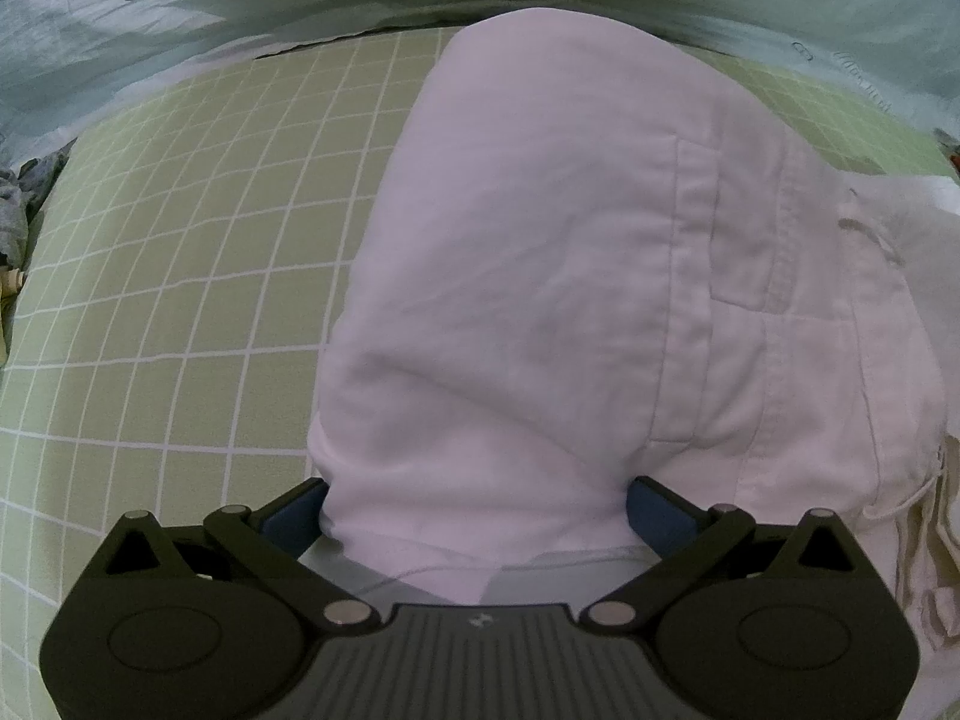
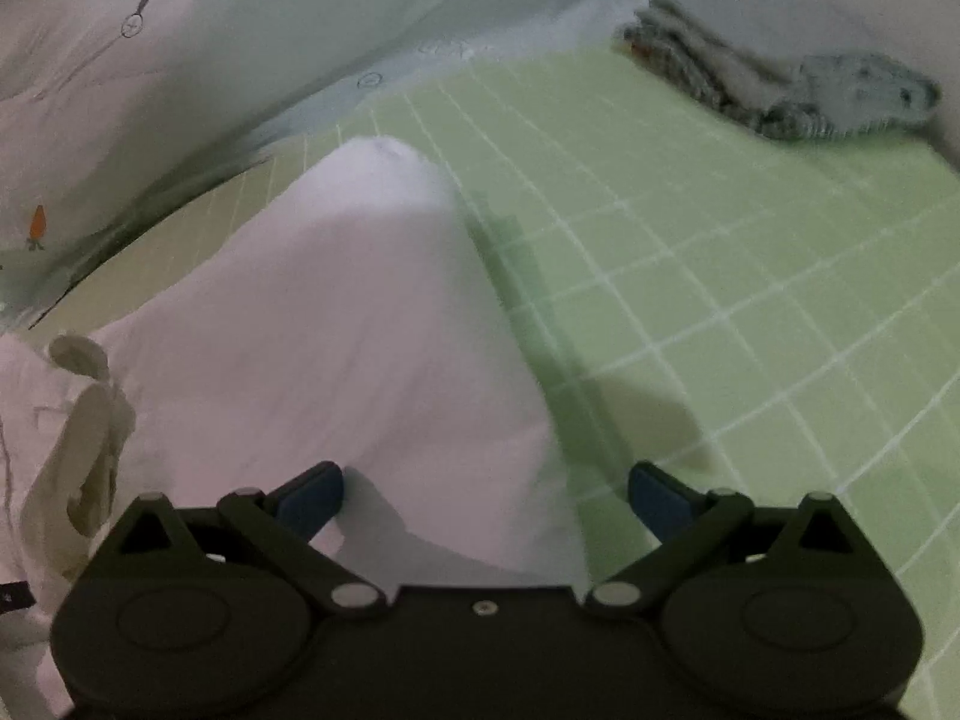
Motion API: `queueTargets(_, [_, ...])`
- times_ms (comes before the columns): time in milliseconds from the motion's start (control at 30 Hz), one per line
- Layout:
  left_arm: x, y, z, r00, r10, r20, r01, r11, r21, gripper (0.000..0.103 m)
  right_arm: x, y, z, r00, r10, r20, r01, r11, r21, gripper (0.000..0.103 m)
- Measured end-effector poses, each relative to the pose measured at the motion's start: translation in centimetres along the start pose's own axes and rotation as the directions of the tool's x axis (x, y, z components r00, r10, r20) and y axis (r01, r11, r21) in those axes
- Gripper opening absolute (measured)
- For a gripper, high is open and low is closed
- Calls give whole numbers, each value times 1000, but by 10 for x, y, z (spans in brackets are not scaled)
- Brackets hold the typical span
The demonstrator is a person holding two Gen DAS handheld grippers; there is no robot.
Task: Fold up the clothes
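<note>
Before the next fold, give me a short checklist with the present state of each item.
1. Left gripper has the white garment between its fingers: ok; whether the pads press it, cannot tell.
2. Right gripper open wide, holding nothing: ok.
3. Garment lying flat on the green checked sheet: not ok, it bulges.
4. Drawstring tucked away: not ok, it hangs loose.
5. Grey folded pile apart from the garment: ok.

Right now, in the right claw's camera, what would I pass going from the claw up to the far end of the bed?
Right claw → white trousers → green checked sheet → grey folded clothes.
</note>
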State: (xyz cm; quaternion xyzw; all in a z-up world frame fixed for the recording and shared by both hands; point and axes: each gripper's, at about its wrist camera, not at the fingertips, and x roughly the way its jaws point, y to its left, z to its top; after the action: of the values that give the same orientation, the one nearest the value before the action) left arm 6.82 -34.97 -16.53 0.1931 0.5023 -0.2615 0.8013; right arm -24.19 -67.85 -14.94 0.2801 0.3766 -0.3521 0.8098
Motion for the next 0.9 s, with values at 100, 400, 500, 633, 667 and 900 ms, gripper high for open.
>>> queueTargets(100, [0, 0, 0, 1000, 1, 1, -1, 1000, -2, 103, 3, 7, 2, 999, -22, -35, 21, 1000, -18, 102])
queueTargets(400, [2, 1, -1, 1000, -7, 8, 7, 1000, -7, 103, -20, 9, -10, 1000, 29, 10, -30, 997, 66, 23])
queueTargets(500, [2, 1, 0, 1000, -7, 5, 7, 1000, -7, 103, -40, 1, -12, 994, 94, 63, -102, 984, 146, 10])
queueTargets(633, [2, 2, 5, 1000, -10, -12, 10, 1000, 1, 103, -74, 13, -3, 973, 181, 146, -205, 964, 169, 8])
queueTargets(667, [2, 3, 7, 1000, -13, -24, 14, 1000, 2, 103, -82, 19, -1, 964, 208, 166, -236, 957, 171, 7])
queueTargets(900, [-17, 18, 24, 997, -42, -60, 45, 998, 49, 103, -129, 93, 12, 908, 339, 246, -360, 932, 44, 7])
